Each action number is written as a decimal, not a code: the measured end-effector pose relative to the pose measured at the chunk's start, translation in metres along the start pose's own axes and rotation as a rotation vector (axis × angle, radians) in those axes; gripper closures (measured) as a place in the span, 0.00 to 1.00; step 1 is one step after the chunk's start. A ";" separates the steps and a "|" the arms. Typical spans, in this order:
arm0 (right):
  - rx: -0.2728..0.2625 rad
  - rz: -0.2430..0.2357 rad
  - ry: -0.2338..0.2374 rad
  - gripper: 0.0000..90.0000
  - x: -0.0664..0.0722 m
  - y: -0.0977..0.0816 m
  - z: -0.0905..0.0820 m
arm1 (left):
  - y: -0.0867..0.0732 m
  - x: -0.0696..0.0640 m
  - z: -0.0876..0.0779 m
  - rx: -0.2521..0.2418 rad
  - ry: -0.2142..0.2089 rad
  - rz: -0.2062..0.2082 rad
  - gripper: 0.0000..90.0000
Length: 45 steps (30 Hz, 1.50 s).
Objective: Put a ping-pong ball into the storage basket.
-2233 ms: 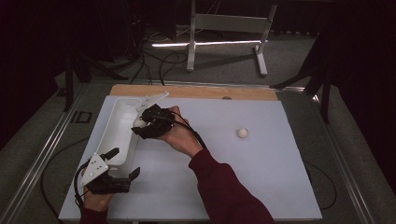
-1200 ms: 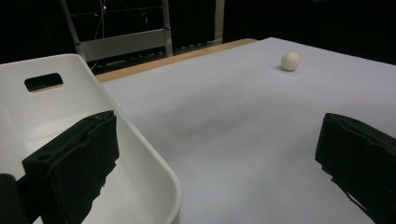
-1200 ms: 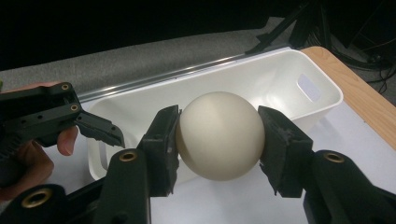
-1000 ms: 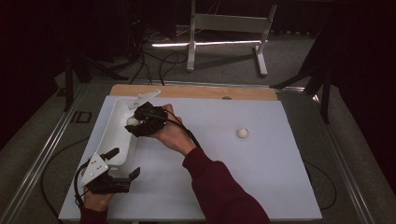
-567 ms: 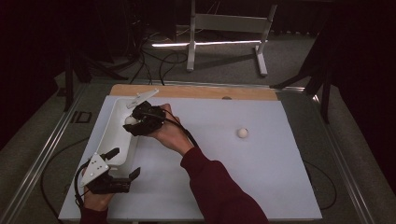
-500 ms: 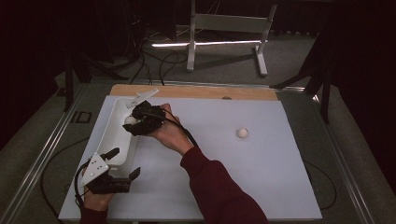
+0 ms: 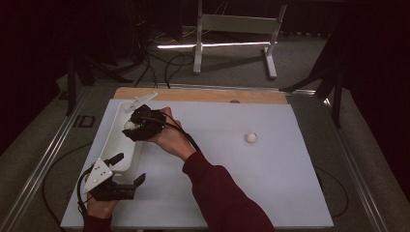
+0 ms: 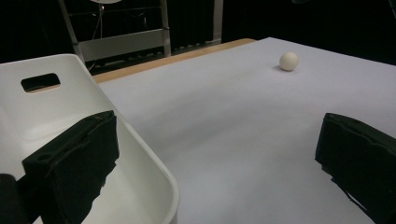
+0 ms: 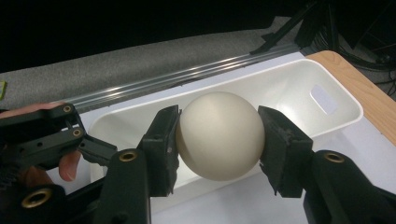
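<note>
Ball (image 9: 219, 135) sitting mid-frame over bin (image 9: 299, 79), my right gripper (image 9: 218, 140) clamping it across widest part. Looking light, hard, slippery, rolling easily. Left gripper (image 8: 215, 163) gaping, straddling bin rim lower left.

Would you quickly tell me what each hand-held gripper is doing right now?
Left hand-held gripper: open, straddling the bin wall.
Right hand-held gripper: shut on a ball.

So the right gripper (image 7: 138, 126) is hovering over the far half of the white tray (image 7: 116, 145), looking like it's pinching a pale ball (image 7: 128, 125), though that's mostly hidden. The left gripper (image 7: 126, 169) is straddling the tray's near end, jaws spread. Another ball (image 7: 250, 137) is sitting alone on the white table (image 7: 270, 174), well off to the right.
</note>
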State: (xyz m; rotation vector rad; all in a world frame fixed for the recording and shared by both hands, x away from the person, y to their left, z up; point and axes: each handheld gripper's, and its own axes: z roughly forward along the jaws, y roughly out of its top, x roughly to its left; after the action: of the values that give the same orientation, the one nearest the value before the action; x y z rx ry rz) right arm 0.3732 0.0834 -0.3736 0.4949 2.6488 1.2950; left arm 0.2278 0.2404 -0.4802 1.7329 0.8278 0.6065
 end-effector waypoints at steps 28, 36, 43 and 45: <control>0.001 -0.002 0.011 0.56 0.008 0.008 0.014 | 0.000 0.000 0.000 -0.007 -0.005 -0.002 0.00; -0.003 -0.009 0.023 0.56 0.012 0.011 0.017 | 0.000 0.000 -0.001 -0.008 -0.005 -0.001 0.00; -0.012 0.006 0.030 0.55 0.011 0.013 0.018 | 0.000 0.000 -0.001 -0.008 -0.005 -0.001 0.00; -0.013 0.007 0.020 0.48 0.011 0.014 0.019 | 0.000 0.000 -0.001 -0.007 -0.005 -0.002 0.00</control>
State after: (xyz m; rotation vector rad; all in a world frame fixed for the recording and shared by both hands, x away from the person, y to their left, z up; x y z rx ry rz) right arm 0.3709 0.1094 -0.3742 0.4927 2.6551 1.3253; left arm 0.2275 0.2409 -0.4798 1.7263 0.8221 0.6028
